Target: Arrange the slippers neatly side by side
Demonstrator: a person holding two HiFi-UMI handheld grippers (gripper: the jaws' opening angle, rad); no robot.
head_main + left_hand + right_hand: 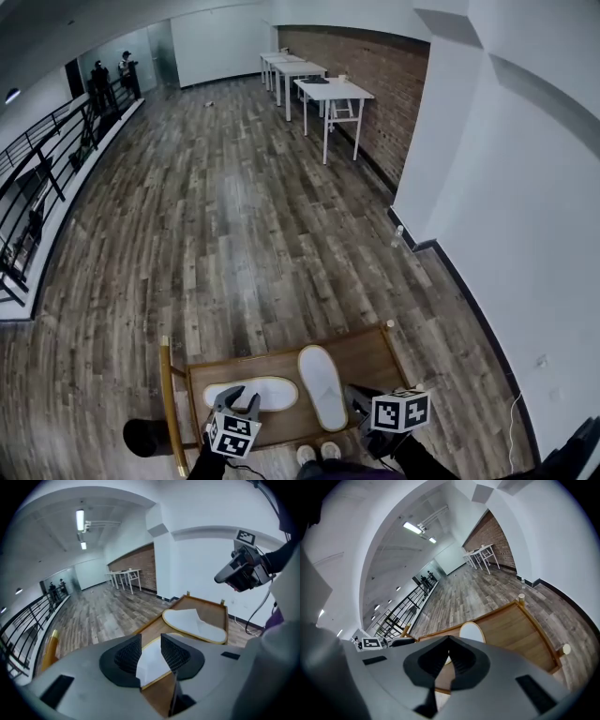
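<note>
Two flat white slippers with pale yellow edging on a low brown wooden table [375,358]: one slipper [267,394] lies crosswise beneath the left gripper [236,401], whose jaws are parted and grip nothing, the other slipper [322,386] lies lengthwise just beside it, and the right gripper [360,403] is clenched and empty; aligning the pair is judged not yet done.

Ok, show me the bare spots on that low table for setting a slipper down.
Freest: the bare wood of the low wooden table right of the lengthwise slipper, up to the right rim. A narrow strip runs behind the crosswise slipper. The near left is crowded: the left gripper hangs over that slipper.
</note>
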